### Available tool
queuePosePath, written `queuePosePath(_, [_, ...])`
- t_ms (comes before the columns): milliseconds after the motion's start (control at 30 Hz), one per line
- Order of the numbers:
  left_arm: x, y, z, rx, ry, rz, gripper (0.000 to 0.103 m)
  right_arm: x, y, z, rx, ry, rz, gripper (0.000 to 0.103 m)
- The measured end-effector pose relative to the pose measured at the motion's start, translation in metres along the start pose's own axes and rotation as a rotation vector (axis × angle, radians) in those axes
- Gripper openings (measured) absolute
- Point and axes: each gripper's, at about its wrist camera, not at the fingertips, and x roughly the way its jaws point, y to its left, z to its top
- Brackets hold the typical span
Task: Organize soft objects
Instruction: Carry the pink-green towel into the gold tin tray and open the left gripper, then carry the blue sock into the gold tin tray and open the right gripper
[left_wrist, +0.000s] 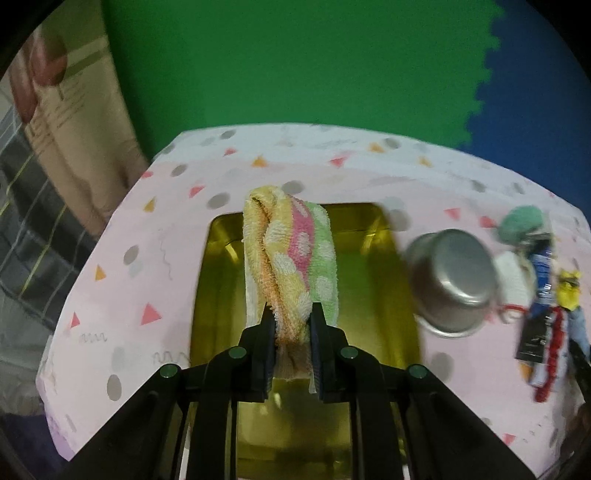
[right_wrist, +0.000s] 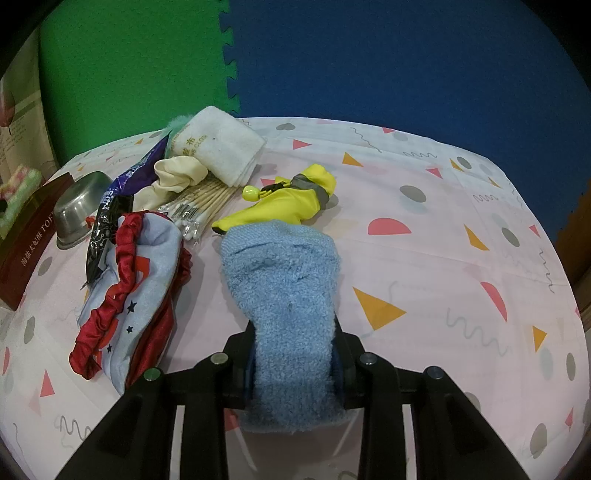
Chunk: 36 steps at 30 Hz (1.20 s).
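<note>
Hanging over the gold tin (left_wrist: 218, 295), a spotted terry towel (left_wrist: 295, 266) is pinched in the left gripper (left_wrist: 293, 325) jaws; released off-centre, it could drape the rim at 12 o'clock. The right gripper (right_wrist: 295, 354) jaws clamp a blue fleece cloth (right_wrist: 284, 288) above the worktop (right_wrist: 443, 221).

Blue fluffy cloth (right_wrist: 284, 295) clamped in the right gripper (right_wrist: 293, 365)
It hangs above the patterned tablecloth (right_wrist: 443, 236); just beyond lies a yellow pouch (right_wrist: 291, 199), with a red-trimmed fabric piece (right_wrist: 129, 291) and steel bowl (right_wrist: 79, 210) to the left
</note>
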Motion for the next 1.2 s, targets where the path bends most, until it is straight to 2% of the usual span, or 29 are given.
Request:
queuePosePath(100, [0.015,0.011,-0.002,-0.015,0.027,-0.013,0.015,0.000,0.000,0.000,-0.002,0.000,-0.003,0.032])
queuePosePath(233, [0.030,0.016,-0.005,-0.001,0.042,0.032,0.015,0.000,0.001,0.000,-0.001,0.001,-0.002,0.032])
queuePosePath(433, [0.037,0.020,-0.005,-0.003,0.048,0.035,0.016,0.000,0.001,0.000,-0.001,0.000,-0.003,0.032])
queuePosePath(533, [0.040,0.023,-0.004,-0.007,0.053,0.042,0.023,0.000,0.001,0.000,-0.001,0.000,-0.003,0.032])
queuePosePath(700, [0.038,0.025,-0.005,-0.027,0.059,0.028,0.026,0.000,0.000,0.000,-0.001,0.001,-0.003,0.032])
queuePosePath(967, [-0.001,0.021,-0.015,-0.049,-0.043,0.041,0.042,0.000,0.001,0.000,-0.004,0.001,-0.007,0.032])
queuePosePath(1100, [-0.018,0.013,-0.026,-0.054,-0.090,0.099,0.049,-0.001,0.002,0.001,-0.008,-0.004,-0.020,0.030])
queuePosePath(1200, [-0.025,0.007,-0.035,-0.048,-0.106,0.109,0.056,-0.005,0.003,0.000,-0.008,-0.010,-0.040,0.028])
